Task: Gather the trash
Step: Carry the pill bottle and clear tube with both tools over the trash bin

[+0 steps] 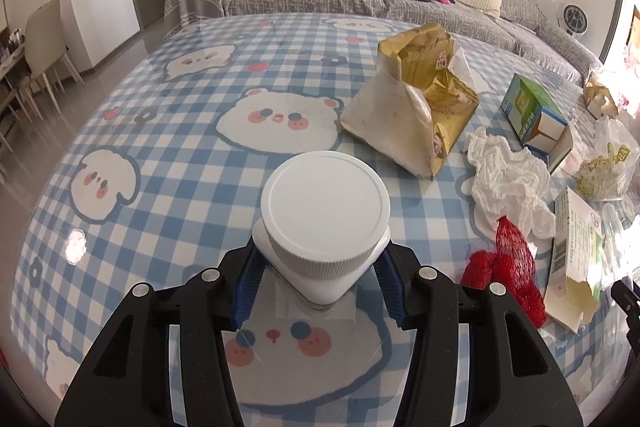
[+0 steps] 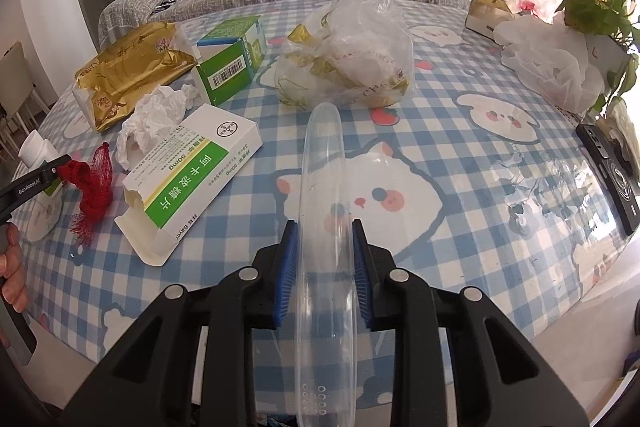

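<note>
Left wrist view: left claw point(image 1: 320, 287) clamps a white bottle point(image 1: 325, 223), its label hidden under the cap. Right claw point(image 2: 325, 275) grips a clear tube point(image 2: 323, 187), near end cut off.

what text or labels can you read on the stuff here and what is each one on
"GenRobot.AI": black left gripper, seen from the right wrist.
"阿卡波糖片": green band of the torn white and green medicine carton.
"50mg": same carton.
"Bayer": carton's white edge, with a round cross logo on top.
Barcode, digits too small: green and white box.
Gold snack bag: characters too blurred.
Clear plastic bag: print unreadable.
</note>
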